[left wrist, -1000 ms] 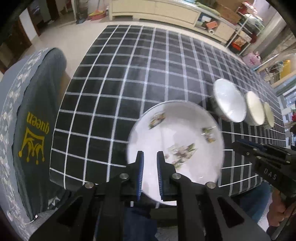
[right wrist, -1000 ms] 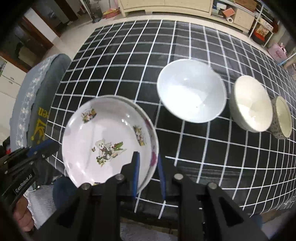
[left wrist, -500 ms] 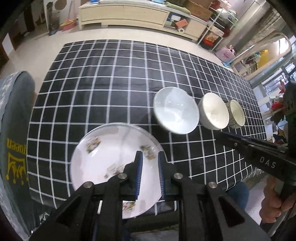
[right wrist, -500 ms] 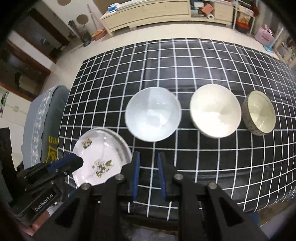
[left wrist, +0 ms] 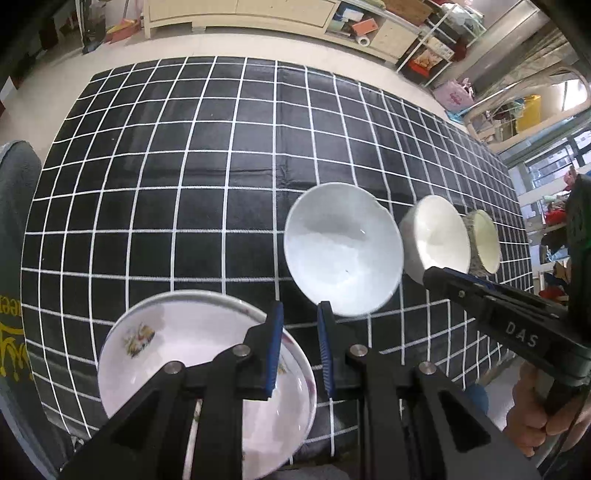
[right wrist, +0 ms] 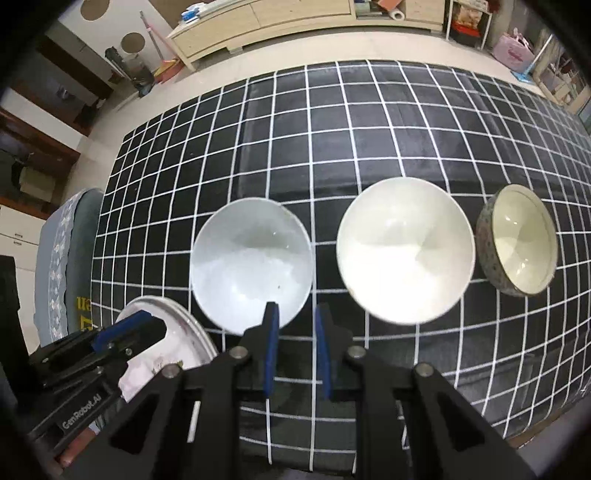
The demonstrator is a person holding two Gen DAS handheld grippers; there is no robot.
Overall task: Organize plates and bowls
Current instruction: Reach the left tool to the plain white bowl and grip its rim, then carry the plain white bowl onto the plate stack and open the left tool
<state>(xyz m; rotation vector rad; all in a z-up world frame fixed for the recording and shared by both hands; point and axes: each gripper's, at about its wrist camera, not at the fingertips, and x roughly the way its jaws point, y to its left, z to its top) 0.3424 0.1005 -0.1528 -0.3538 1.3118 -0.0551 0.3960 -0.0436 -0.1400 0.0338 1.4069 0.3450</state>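
A white plate with cartoon prints [left wrist: 173,354] lies stacked on another plate at the near left edge of the checked table [left wrist: 207,155]; it also shows in the right wrist view [right wrist: 177,332]. Three bowls stand in a row: a pale blue-white bowl [left wrist: 341,254] [right wrist: 251,266], a cream bowl [left wrist: 436,238] [right wrist: 404,251] and a small speckled bowl [left wrist: 484,242] [right wrist: 517,245]. My left gripper [left wrist: 300,347] is above the plate's right rim, fingers slightly apart, empty. My right gripper [right wrist: 294,350] hovers before the blue-white bowl, fingers slightly apart, empty.
A grey chair back with yellow lettering [left wrist: 11,280] stands at the table's left. A long low cabinet [left wrist: 240,14] and cluttered shelves [left wrist: 436,44] line the far wall. The far half of the table carries only the checked cloth.
Both grippers have pulled back and up from the plates. The right gripper let go of the plate rim and swung right toward the bowls; the left drifted right off the plate's middle.
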